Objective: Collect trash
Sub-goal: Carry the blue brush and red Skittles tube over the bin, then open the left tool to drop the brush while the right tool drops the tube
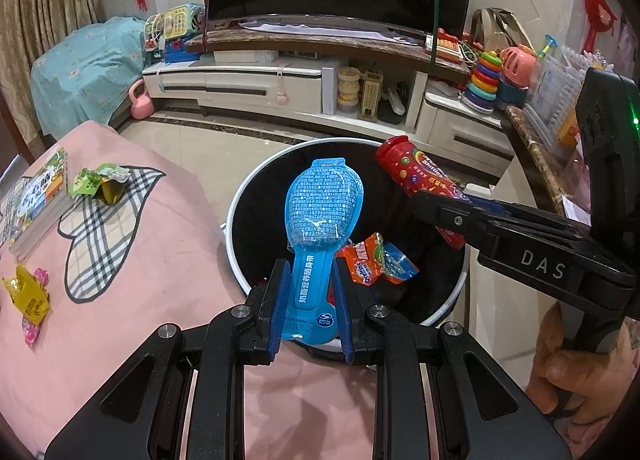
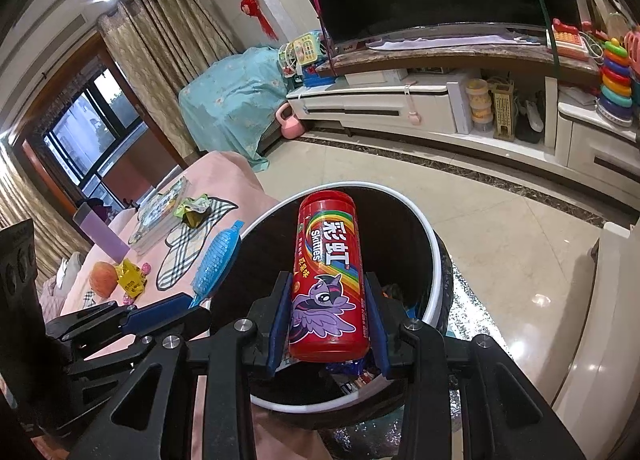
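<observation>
My left gripper (image 1: pixel 311 292) is shut on a blue spoon-shaped plastic package (image 1: pixel 322 212), holding it over the round black trash bin (image 1: pixel 240 196) with a white rim. Beside it my right gripper (image 2: pixel 328 320) is shut on a red Skittles can (image 2: pixel 328 268), also above the bin (image 2: pixel 436 252). In the left wrist view the can (image 1: pixel 416 174) and the right gripper (image 1: pixel 448 212) come in from the right. An orange candy wrapper (image 1: pixel 372 264) lies inside the bin. On the pink table lie a green wrapper (image 1: pixel 98 182) and a yellow wrapper (image 1: pixel 28 296).
The pink table (image 1: pixel 140 280) also bears books (image 1: pixel 38 204), a checked heart mat (image 1: pixel 104 228), a purple cup (image 2: pixel 100 236) and a peach (image 2: pixel 103 278). A TV stand (image 1: pixel 280 80) with toys lines the back. A marble shelf edge (image 1: pixel 536 164) is to the right of the bin.
</observation>
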